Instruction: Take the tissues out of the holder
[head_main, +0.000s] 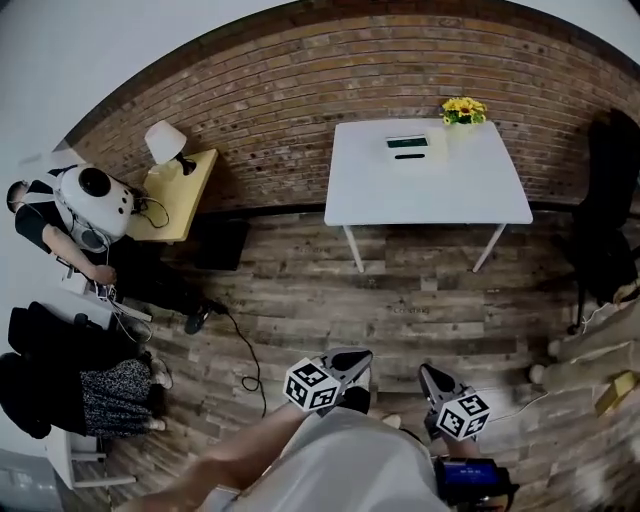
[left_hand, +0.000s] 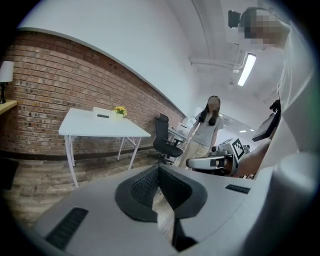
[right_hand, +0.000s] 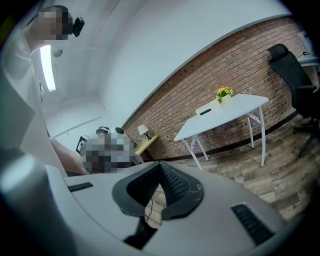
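The tissue holder (head_main: 408, 148), a low white box with a dark top, lies at the back of a white table (head_main: 430, 195) against the brick wall, beside yellow flowers (head_main: 464, 110). Both grippers hang close to the person's body, far from the table across the wooden floor. My left gripper (head_main: 350, 358) is shut with nothing in it; in its own view the tips (left_hand: 159, 167) meet and the holder (left_hand: 102, 113) looks small and distant. My right gripper (head_main: 432, 375) is shut and empty too, its tips (right_hand: 160, 165) touching, with the holder (right_hand: 205, 111) far ahead.
A seated person (head_main: 90, 205) is at the left by a wooden desk (head_main: 190, 190) with a lamp (head_main: 165, 140). A black office chair (head_main: 610, 210) stands at the right. A cable (head_main: 245, 350) trails over the floor. Another person (left_hand: 207, 130) stands in the left gripper view.
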